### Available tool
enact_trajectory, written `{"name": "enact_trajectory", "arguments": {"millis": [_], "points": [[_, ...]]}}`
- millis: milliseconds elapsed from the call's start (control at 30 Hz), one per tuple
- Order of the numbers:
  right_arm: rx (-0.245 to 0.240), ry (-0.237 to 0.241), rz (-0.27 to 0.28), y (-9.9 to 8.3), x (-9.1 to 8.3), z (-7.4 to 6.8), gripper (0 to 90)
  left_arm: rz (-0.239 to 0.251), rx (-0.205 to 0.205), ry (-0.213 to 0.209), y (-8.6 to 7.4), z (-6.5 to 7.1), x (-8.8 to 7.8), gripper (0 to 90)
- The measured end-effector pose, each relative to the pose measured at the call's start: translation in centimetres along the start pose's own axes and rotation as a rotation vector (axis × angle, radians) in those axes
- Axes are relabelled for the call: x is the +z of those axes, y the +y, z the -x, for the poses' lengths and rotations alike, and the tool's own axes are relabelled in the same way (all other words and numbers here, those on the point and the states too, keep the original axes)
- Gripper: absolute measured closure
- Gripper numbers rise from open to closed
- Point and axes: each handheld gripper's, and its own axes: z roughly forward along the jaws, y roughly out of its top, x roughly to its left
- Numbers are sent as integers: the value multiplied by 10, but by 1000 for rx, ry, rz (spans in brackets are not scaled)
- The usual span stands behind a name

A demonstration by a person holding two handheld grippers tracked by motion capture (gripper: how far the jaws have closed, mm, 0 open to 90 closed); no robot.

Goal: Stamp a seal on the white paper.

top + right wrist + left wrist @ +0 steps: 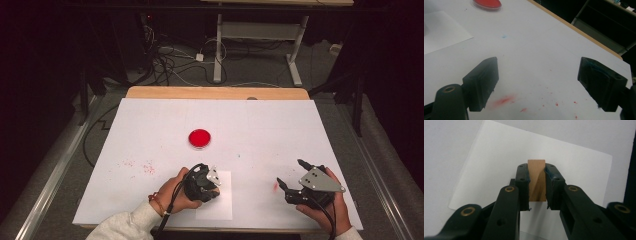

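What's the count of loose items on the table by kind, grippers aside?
Red dish of ink or paint: 1
Small white paper sheet: 1
Wooden block, clamped in the left gripper above the sheet: 1
Total: 3
The right gripper is open with nothing between its jaws.

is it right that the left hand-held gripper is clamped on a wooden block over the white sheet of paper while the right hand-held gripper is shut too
Not quite. The left hand-held gripper is clamped on the wooden block over the white sheet of paper, but the right hand-held gripper is not shut: the right gripper view shows its jaws standing wide apart over the table with nothing between them.
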Motion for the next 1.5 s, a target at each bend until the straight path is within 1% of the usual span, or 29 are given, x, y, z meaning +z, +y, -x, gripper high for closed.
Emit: {"name": "enact_trajectory", "arguments": {"millis": [100,167,300,567,667,767,1000,1233,1433,1500], "points": [[0,0,1,0,0,0,174,1,-14,-14,0,-2,0,735],[-1,0,0,0,0,0,174,1,-14,-11,0,-2,1,735],[-2,2,-5,0,1,0,173,-15,-13,-8,2,-1,1,736],[-4,3,-9,-1,2,-1,173,-23,-17,-19,3,-3,1,736],[-4,4,-11,-1,3,-1,173,-25,-13,-11,3,-2,1,735],[-9,7,-11,-1,3,-2,173,-22,-18,-17,3,-2,2,735],[-7,6,-11,-1,3,-1,174,-26,-20,-11,3,-1,2,735],[-12,4,-16,-1,3,-1,173,-35,-5,-3,3,-1,4,733],[-8,1,-20,-1,3,-1,173,-34,-9,-4,3,-1,5,733],[-11,2,-20,-1,3,-1,173,-45,2,8,4,1,5,734]]}}
